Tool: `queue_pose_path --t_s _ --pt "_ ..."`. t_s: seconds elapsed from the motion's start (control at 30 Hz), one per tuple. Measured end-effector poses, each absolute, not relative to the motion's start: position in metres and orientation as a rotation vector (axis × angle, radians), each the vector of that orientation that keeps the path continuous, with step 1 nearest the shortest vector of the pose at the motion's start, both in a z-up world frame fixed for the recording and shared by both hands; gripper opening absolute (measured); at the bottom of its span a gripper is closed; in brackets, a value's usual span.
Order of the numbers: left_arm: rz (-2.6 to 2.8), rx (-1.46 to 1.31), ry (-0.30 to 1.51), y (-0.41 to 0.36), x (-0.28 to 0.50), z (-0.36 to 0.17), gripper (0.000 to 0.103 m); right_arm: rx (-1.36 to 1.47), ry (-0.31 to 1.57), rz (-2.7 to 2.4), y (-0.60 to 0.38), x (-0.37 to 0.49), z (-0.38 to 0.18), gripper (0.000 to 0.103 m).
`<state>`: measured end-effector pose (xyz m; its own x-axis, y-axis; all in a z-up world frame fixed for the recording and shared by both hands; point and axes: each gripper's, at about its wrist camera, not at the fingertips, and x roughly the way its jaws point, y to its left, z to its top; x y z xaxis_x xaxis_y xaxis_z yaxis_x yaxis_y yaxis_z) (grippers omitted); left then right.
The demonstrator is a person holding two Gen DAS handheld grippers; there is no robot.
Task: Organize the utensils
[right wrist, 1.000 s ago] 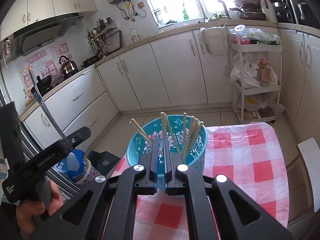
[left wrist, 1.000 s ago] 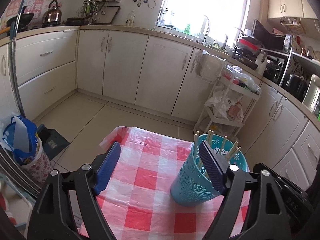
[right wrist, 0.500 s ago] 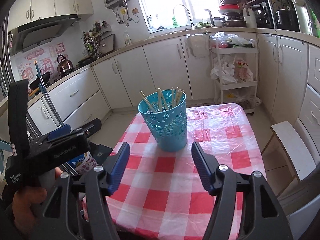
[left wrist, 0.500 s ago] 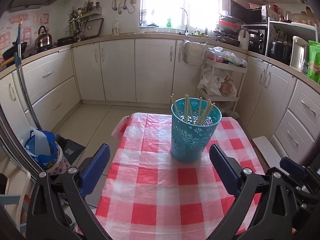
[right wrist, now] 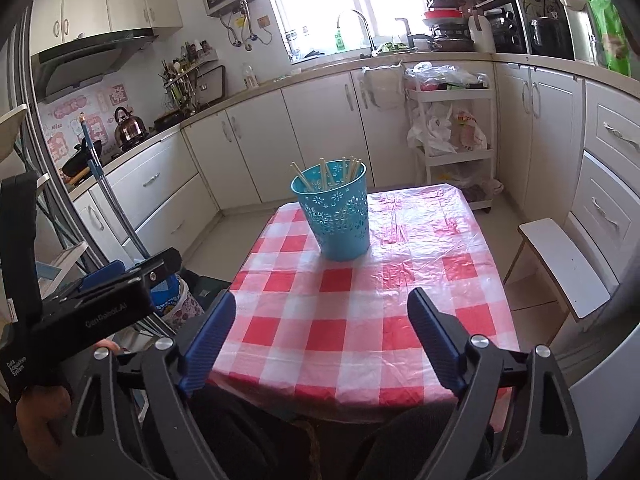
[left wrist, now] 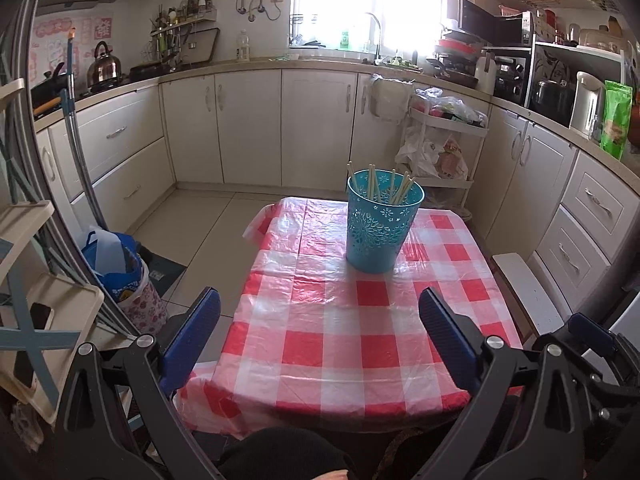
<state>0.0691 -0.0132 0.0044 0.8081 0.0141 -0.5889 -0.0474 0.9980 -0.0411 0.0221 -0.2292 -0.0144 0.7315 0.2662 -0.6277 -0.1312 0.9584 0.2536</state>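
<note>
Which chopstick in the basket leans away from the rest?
In the right wrist view, the leftmost chopstick in the teal basket: it slants out toward the left rim, while the others bunch nearer the far side.

Both views look forward and downward from the near edge of the checked table (left wrist: 320,320), well back from the blue basket (left wrist: 378,226). The left wrist view sits left of the basket's line, the right wrist view slightly right. Both share the table, the basket (right wrist: 338,216) and the white cabinets (right wrist: 320,120) beyond it.
</note>
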Motion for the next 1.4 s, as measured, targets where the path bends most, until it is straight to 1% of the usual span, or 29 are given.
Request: queue_pose_path --t_s 0.17,0.4,0.63,0.97,1.4 --pt "0.021 -0.082 0.662 -0.008 0.033 0.020 0.095 0.221 0.725 0.250 -0.229 -0.016 0.004 0.095" --pt "0.020 -0.050 0.667 -0.008 -0.025 0.027 0.095 0.274 0.784 0.241 -0.233 -0.066 0.015 0.096" --pt "0.011 -0.049 0.651 -0.009 -0.065 0.037 0.095 0.248 0.756 0.218 -0.229 -0.103 0.027 0.096" --pt "0.036 -0.082 0.629 -0.008 -0.084 0.037 0.095 0.242 0.760 0.213 -0.227 -0.109 0.029 0.096" --pt "0.038 -0.065 0.623 -0.011 -0.088 0.045 0.095 0.235 0.736 0.209 -0.229 -0.116 0.035 0.096"
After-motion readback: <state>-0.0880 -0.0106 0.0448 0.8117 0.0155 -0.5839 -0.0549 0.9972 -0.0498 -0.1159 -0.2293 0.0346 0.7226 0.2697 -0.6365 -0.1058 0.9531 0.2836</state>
